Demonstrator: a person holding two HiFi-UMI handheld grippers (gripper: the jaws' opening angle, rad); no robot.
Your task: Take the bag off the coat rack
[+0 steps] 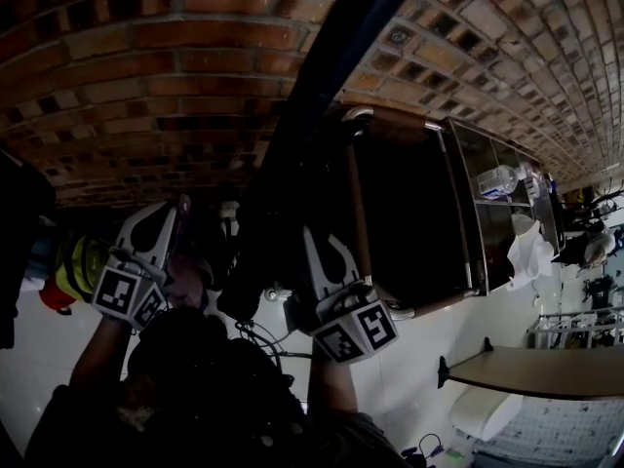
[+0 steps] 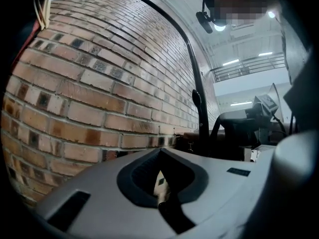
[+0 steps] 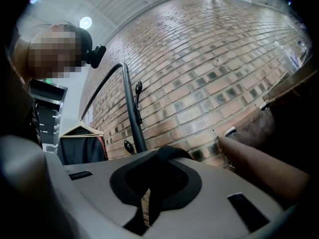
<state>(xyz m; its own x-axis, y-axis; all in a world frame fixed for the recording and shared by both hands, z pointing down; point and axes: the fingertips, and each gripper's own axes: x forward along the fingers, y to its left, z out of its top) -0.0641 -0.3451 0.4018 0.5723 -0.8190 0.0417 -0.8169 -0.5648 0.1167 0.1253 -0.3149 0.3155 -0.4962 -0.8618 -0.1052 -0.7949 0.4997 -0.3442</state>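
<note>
The coat rack's black pole [image 1: 314,76] runs from the top of the head view down between my two grippers, against a brick wall. Below them hangs the dark bag [image 1: 200,359], hard to make out in the shadow. My right gripper [image 1: 310,237] is shut on a black bag strap [image 3: 169,156], which loops up over its jaws. My left gripper [image 1: 180,208] is shut too, with a black piece of strap [image 2: 174,218] caught at the near end of its jaws. The pole [image 3: 132,113] and its hooks stand ahead of the right gripper [image 3: 147,193]; the pole [image 2: 200,118] also rises ahead of the left gripper [image 2: 159,183].
A dark wooden cabinet [image 1: 409,203] stands right of the rack, with a shelf unit [image 1: 497,183] beyond it. A table corner [image 1: 546,369] lies at lower right. A hanger with a dark garment [image 3: 82,141] hangs to the left. Yellow and red items [image 1: 73,271] sit at far left.
</note>
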